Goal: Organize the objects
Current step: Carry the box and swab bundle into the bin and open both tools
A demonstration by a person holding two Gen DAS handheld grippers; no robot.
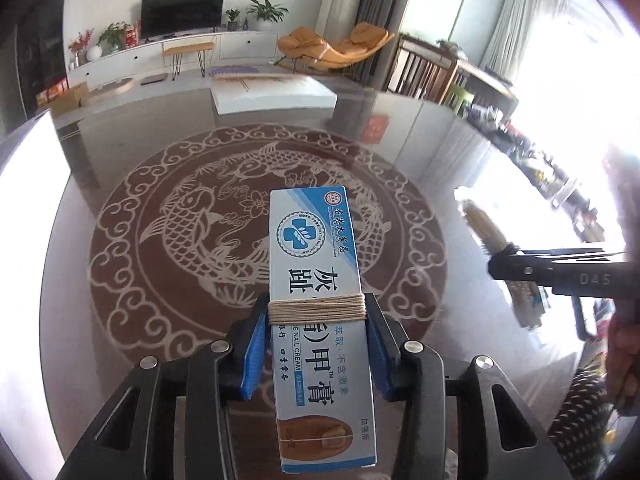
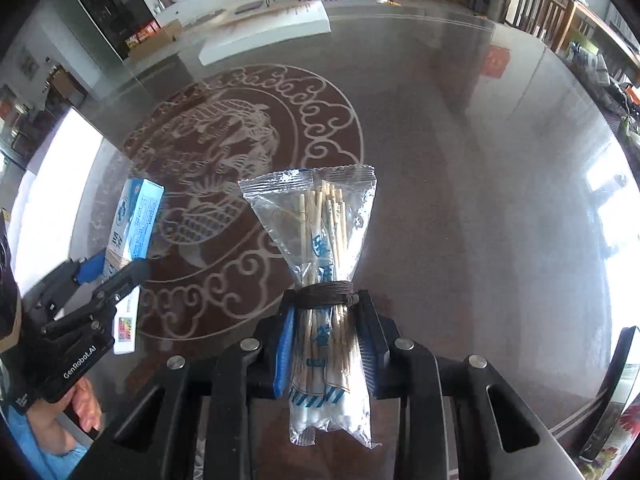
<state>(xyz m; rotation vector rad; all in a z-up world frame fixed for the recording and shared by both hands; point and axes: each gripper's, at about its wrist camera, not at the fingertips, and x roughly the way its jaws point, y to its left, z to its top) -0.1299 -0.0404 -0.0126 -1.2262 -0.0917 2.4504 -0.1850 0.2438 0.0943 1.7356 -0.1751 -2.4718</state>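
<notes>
A blue-and-white nail cream box (image 1: 316, 280), wound with tan string, is clamped lengthwise in my left gripper (image 1: 317, 312), whose blue pads press its two long sides above the glass table (image 1: 120, 208). In the right wrist view the same box (image 2: 136, 220) and left gripper (image 2: 108, 276) appear at the left. My right gripper (image 2: 323, 312) is shut on a clear packet of cotton swabs (image 2: 320, 224), bound with dark cord at its waist. The packet's wooden stick ends fan out beyond the fingers. In the left wrist view the right gripper (image 1: 500, 268) and packet (image 1: 486, 224) show at the right.
The round glass table (image 2: 460, 200) carries a fish-and-cloud medallion (image 1: 208, 216) at its centre. A flat white box (image 1: 272, 94) lies at its far edge. A person's hand (image 2: 86, 404) holds the left gripper. Chairs and cluttered shelves (image 1: 520, 136) stand past the right side.
</notes>
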